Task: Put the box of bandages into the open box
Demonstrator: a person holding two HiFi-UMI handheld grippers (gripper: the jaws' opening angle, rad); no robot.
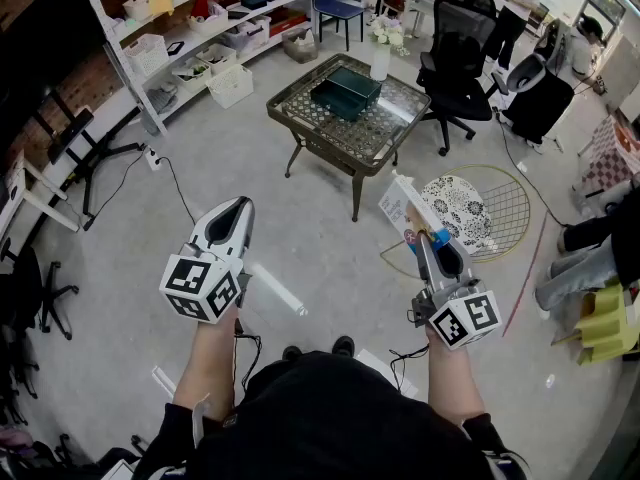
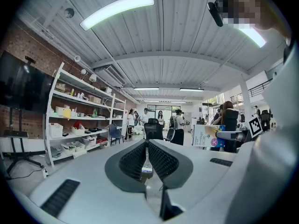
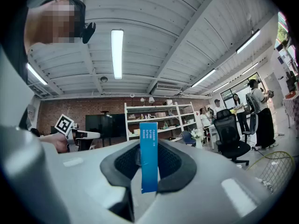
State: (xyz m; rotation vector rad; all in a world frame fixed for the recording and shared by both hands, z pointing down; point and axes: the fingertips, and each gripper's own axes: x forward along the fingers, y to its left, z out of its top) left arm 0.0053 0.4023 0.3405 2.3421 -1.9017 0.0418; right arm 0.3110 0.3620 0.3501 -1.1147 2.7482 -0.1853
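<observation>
Head view: bandage box clamped upright in right gripper, well short of open box on table ahead, probably lifted for carrying; bare floor between, chairs right of the table. Left gripper view: left gripper closed on nothing, seemingly idle, kept aside out of the way. Right gripper view: jaws pressed on the box's blue narrow edge, box standing past the tips, so clearance over the open box's rim needed.
</observation>
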